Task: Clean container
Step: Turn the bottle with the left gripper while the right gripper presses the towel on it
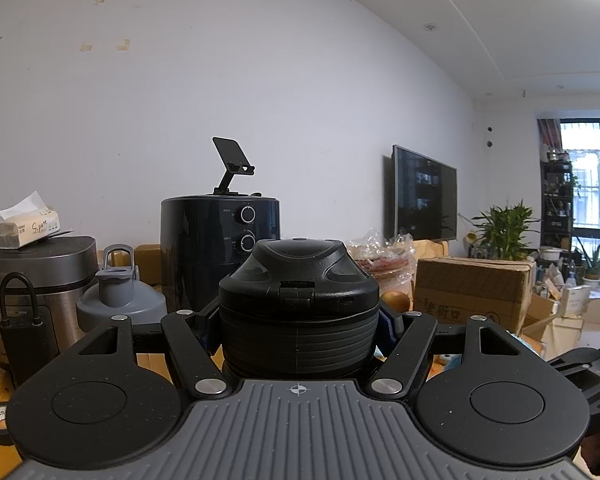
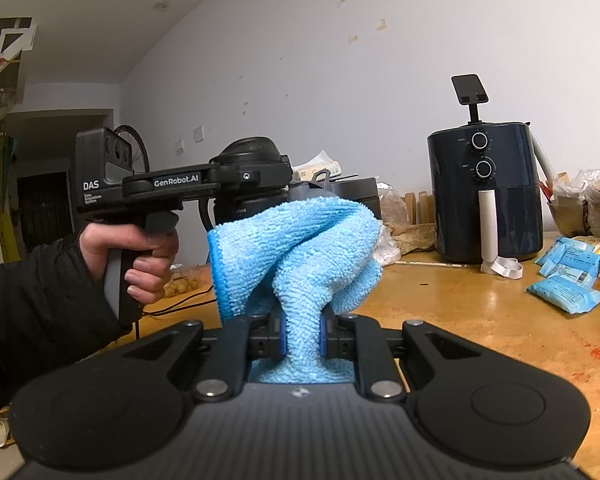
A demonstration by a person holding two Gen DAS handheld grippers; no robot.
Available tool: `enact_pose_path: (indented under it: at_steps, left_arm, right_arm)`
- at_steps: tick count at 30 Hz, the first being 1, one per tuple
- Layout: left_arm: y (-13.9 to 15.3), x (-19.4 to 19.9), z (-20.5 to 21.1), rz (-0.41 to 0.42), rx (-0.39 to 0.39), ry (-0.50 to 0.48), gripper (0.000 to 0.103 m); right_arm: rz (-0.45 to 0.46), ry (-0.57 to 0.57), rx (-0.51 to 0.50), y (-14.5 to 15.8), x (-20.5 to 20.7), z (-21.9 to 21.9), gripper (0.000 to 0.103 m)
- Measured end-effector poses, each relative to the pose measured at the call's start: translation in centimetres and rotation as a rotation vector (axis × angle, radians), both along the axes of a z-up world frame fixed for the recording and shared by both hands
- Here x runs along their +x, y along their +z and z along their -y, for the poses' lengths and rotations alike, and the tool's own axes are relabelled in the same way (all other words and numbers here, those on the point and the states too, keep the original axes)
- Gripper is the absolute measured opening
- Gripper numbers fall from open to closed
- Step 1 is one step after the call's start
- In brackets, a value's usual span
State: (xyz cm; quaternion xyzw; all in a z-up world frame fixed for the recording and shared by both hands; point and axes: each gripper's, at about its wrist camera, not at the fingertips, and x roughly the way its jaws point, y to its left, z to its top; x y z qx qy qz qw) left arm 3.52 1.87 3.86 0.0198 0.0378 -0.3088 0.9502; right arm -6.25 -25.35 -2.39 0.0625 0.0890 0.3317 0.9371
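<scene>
The black container (image 1: pixel 298 304), closed by a domed black lid with a ribbed collar, is clamped between the fingers of the left hand-held gripper (image 1: pixel 298 328) and carried above the wooden worktop (image 2: pixel 480 320); what it holds cannot be told, since the lid covers it. Beside the container, one blue microfibre cloth (image 2: pixel 300 256) is pinched in the narrow jaws of the right hand-held gripper (image 2: pixel 302 338), its folds rising against the container's side. One hand (image 2: pixel 140 256) in a dark sleeve is seen on the left gripper's grip. Behind the container stands one dark air fryer (image 1: pixel 216 248) with two dials, a single phone stand (image 1: pixel 232 164) on its top. Left of the container are one grey bottle (image 1: pixel 118 296) with its cap flipped open and one steel cooker (image 1: pixel 28 292), with one tissue pack (image 1: pixel 24 228) lying on it. Right of the container sits one cardboard box (image 1: pixel 472 288).
</scene>
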Motion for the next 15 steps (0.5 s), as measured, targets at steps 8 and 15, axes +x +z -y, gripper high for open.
enact_pose_path:
  at_steps: [8,15]
  left_arm:
    - [0.3,-0.7,-0.4,0.057,-0.084,0.071,0.097]
    - [0.8,-1.3,0.8,0.059,-0.052,0.149,0.097]
  right_arm:
    - [-0.010,0.002,-0.003,-0.4,0.1,0.0,0.012]
    - [-0.014,0.002,-0.002,-0.5,0.2,0.0,0.012]
